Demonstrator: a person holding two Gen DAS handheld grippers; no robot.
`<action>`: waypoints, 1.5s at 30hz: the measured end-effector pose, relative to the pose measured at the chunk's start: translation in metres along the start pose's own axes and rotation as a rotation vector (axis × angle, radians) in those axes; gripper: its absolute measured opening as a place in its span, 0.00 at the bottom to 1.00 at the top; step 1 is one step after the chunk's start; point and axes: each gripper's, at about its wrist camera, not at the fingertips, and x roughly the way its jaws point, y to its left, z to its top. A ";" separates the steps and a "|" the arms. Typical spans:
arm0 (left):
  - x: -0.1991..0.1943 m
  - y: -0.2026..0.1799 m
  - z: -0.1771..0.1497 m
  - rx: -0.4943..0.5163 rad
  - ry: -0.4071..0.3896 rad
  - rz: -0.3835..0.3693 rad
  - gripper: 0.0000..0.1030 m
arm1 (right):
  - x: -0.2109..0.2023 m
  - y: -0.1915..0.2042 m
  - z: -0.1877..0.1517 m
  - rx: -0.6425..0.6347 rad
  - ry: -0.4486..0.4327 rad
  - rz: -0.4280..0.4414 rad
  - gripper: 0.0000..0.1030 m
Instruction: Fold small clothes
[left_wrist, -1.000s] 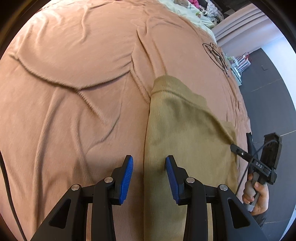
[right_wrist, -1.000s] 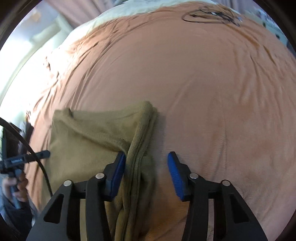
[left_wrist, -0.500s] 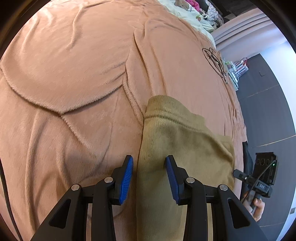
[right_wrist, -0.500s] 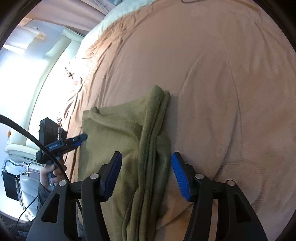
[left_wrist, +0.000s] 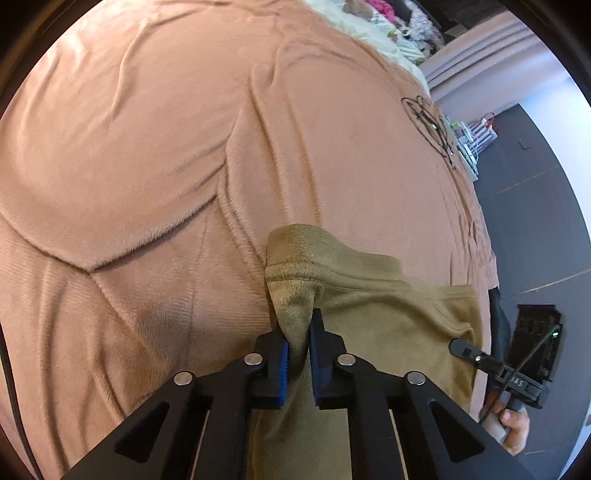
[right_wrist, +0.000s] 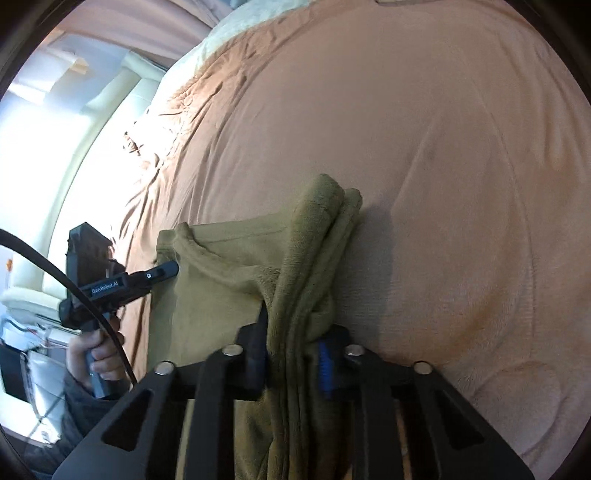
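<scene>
Left claw (left_wrist: 298, 334) is clenched on a bunched edge of the olive-green garment (left_wrist: 373, 314), its blue-padded fingers (left_wrist: 283, 363) pinching a raised fold of fleece. Right claw (right_wrist: 293, 345) is likewise clamped on the opposite, thicker rolled edge of the same garment (right_wrist: 221, 273). That garment lies on a bed covered by a wrinkled peach-pink blanket (left_wrist: 147, 147), near the bed's edge. From the right wrist view, the left device's black body carries white lettering reading "GenRobot.AI" (right_wrist: 105, 287). A black coiled cable (left_wrist: 430, 123) rests far off on the blanket.
</scene>
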 end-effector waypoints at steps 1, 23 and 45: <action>-0.005 -0.003 -0.001 0.010 -0.012 0.001 0.07 | -0.006 0.007 -0.001 -0.021 -0.016 -0.014 0.13; -0.192 -0.060 -0.031 0.117 -0.330 -0.130 0.04 | -0.155 0.152 -0.109 -0.268 -0.331 0.020 0.11; -0.428 0.013 -0.073 0.105 -0.681 -0.064 0.04 | -0.185 0.326 -0.205 -0.609 -0.435 0.207 0.11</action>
